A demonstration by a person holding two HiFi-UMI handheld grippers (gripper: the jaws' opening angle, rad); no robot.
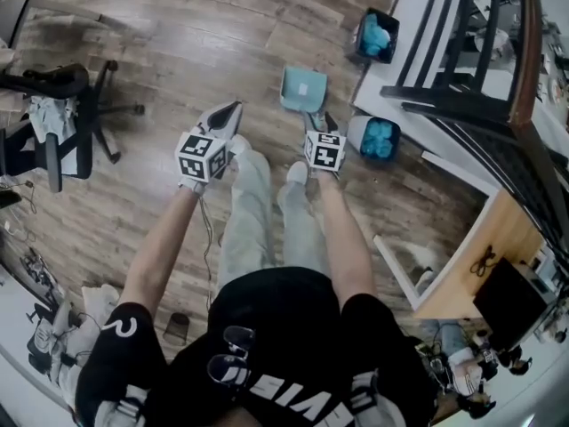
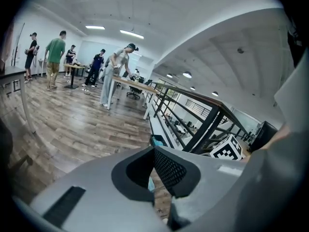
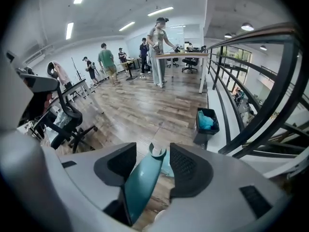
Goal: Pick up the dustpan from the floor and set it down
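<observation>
Black bin (image 1: 378, 34) and white bin (image 1: 373, 138), at the dustpan's (image 1: 302, 87) 2 and 4 o'clock, hold blue plastic. Right hand-held gripper (image 3: 153, 154) is spread around the dustpan's handle. Left hand-held gripper (image 2: 154, 153) is pressed together.

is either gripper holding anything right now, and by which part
Nothing is gripped. The handle of the teal plastic dustpan stands between the right gripper's open fingers, which do not press on it. The left gripper is shut on nothing.

Teal dustpan (image 1: 302, 89) on the wood floor (image 1: 178, 43)

The pan is a pale teal, open-topped scoop lying low on the planks, mouth facing away from the person. Its darker teal handle (image 3: 144, 180) slants back and up from the pan and runs lengthwise between the spread jaws of the right gripper (image 3: 155, 167), with a gap on the right-hand side.
</observation>
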